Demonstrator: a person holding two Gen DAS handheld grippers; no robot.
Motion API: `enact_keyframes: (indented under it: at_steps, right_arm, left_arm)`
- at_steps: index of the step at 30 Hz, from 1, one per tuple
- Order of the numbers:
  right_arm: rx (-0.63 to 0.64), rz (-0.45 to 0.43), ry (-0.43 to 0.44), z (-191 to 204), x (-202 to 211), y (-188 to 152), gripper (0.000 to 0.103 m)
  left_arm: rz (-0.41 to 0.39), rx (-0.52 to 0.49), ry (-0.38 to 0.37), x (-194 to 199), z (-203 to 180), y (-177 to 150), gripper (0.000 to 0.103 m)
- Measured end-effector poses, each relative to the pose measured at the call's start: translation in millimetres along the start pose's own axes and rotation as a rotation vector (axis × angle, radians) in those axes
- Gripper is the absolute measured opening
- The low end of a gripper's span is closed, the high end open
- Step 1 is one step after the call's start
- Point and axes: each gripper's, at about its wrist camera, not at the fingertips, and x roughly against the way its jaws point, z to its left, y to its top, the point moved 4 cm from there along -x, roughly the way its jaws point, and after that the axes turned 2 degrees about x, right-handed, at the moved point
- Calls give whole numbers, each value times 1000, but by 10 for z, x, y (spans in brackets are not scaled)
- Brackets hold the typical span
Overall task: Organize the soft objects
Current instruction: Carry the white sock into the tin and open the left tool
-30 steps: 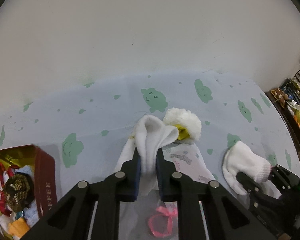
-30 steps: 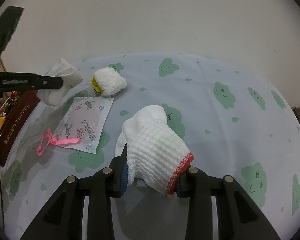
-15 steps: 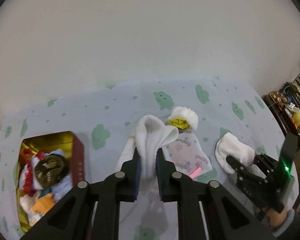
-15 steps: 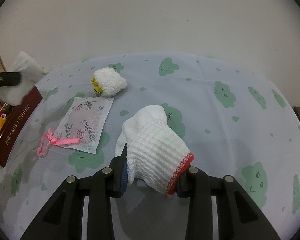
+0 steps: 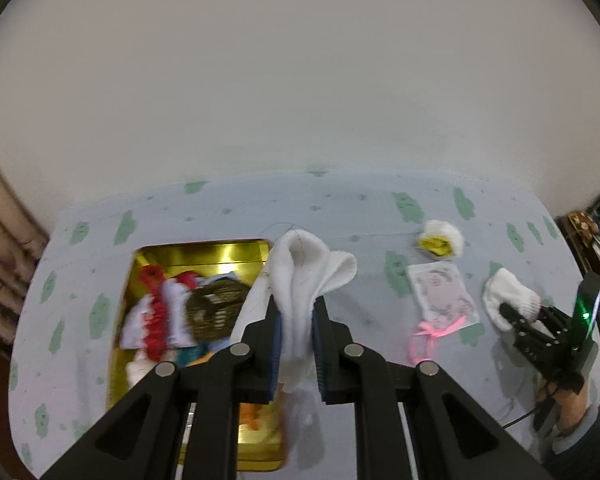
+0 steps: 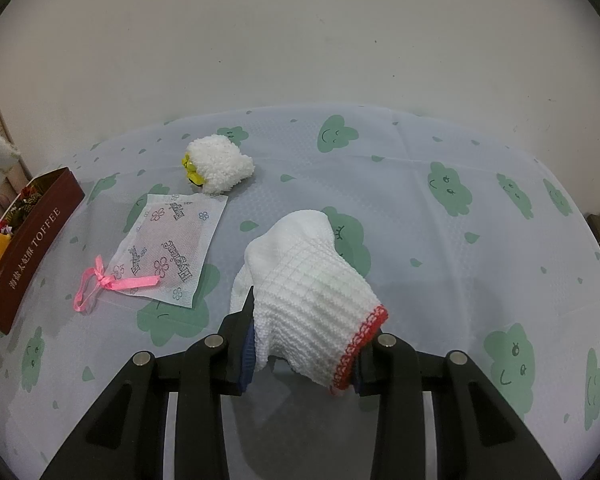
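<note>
My left gripper (image 5: 296, 320) is shut on a plain white sock (image 5: 304, 272) and holds it in the air above the right side of an open gold tin (image 5: 204, 252) filled with several soft items. A white knit glove with a red cuff (image 6: 304, 284) is clamped in my right gripper (image 6: 304, 340), low over the cloud-print cloth; this gripper (image 5: 516, 316) and its glove (image 5: 504, 300) also show at the right of the left wrist view. Seen from the right wrist, the tin (image 6: 32, 240) is a brown box marked TOFFEE at the far left.
A fluffy white and yellow piece (image 6: 216, 164) and a flat printed sachet with a pink ribbon (image 6: 168, 244) lie on the cloth (image 6: 460, 240) between tin and glove. A wall rises behind the table. A cluttered shelf (image 5: 596, 232) stands at the right edge.
My left gripper has risen and carried the sock leftward, from beside the fluffy piece to above the tin. The right gripper and its glove have stayed still.
</note>
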Motion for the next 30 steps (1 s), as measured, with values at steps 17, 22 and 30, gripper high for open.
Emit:
enact_keyframes:
  at_steps: [17, 22, 30]
  right_arm:
    - [-3, 0, 1, 1, -1, 1, 34]
    - [-3, 0, 0, 0, -3, 3, 35]
    - [-2, 1, 1, 1, -8, 4, 36]
  left_arm:
    - [49, 108, 136, -86, 992, -179, 14]
    - [69, 130, 138, -213, 1109, -213, 14]
    - [96, 153, 139, -478, 1194, -114, 14]
